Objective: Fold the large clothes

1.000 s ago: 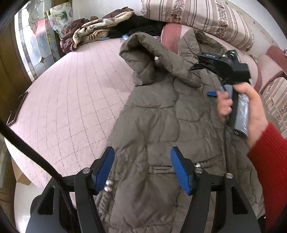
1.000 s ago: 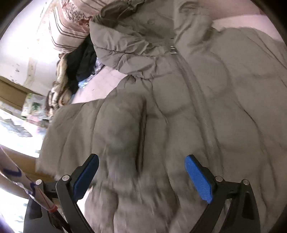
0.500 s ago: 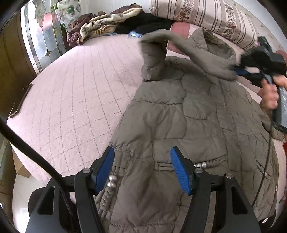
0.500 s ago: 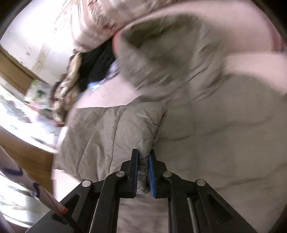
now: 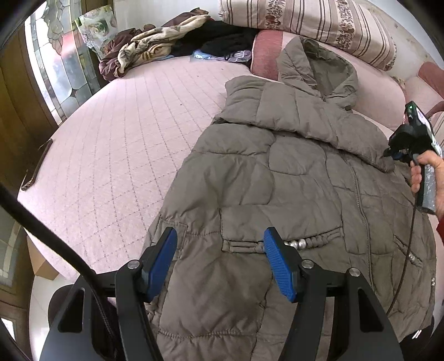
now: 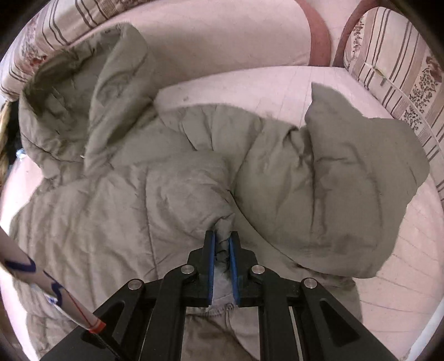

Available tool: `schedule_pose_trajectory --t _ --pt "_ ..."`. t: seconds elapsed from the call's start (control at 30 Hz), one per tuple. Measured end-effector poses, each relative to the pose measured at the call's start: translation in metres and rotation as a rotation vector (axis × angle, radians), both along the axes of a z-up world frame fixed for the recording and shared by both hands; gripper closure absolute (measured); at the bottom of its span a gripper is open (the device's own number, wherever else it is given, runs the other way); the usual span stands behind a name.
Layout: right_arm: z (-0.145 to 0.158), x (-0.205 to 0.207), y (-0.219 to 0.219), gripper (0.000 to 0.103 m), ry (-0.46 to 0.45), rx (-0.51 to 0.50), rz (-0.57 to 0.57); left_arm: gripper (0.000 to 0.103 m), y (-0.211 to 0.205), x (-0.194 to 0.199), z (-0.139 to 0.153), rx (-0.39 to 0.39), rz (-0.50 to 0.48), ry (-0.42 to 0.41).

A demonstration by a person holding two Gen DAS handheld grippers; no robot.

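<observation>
Left gripper (image 5: 219,261) hangs half open just over the coat's (image 5: 277,194) hem, gripping nothing. Right gripper (image 6: 222,244) is pinched tight on the cuff of 1 sleeve (image 6: 188,188), which is drawn across the chest. The coat lies flat on the pink quilted bed (image 5: 111,138), long axis running away from the hem, hood (image 5: 319,69) pointing at the striped pillows (image 5: 305,22). Blanket pile (image 5: 144,47) sits further back by the stained-glass panel (image 5: 55,64).

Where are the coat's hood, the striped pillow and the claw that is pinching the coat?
hood (image 5: 319,65), left wrist view, its outer padded side.
striped pillow (image 5: 305,19), left wrist view, its front face.
right claw (image 6: 222,247), right wrist view, between its fingertips.
</observation>
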State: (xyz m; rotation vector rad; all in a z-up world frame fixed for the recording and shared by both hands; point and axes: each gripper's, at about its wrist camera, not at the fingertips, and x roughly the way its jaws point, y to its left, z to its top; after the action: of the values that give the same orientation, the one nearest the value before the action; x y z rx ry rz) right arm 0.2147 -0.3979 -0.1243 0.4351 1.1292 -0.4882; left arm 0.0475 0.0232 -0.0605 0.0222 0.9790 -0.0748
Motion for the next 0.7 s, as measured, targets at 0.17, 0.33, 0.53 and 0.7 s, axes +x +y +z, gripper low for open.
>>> schedule_pose_trajectory --t 0.17,0.33,0.53,0.7 --pt "-0.007 -0.012 -0.009 0.09 -0.012 0.038 -0.01 0.039 0.003 -0.004 0.006 -0.008 0.012 -0.005" --pt "-0.008 -0.013 -0.006 0.048 0.054 -0.11 -0.017 0.039 0.006 -0.015 0.015 -0.043 -0.005 0.003" --pt "0.036 -0.047 0.0 0.047 -0.05 -0.2 -0.035 0.039 0.012 -0.033 0.03 -0.041 0.019 -0.039" --pt "0.063 -0.099 -0.022 0.043 -0.138 -0.153 -0.102 0.036 0.013 -0.046 0.04 -0.026 0.073 -0.069"
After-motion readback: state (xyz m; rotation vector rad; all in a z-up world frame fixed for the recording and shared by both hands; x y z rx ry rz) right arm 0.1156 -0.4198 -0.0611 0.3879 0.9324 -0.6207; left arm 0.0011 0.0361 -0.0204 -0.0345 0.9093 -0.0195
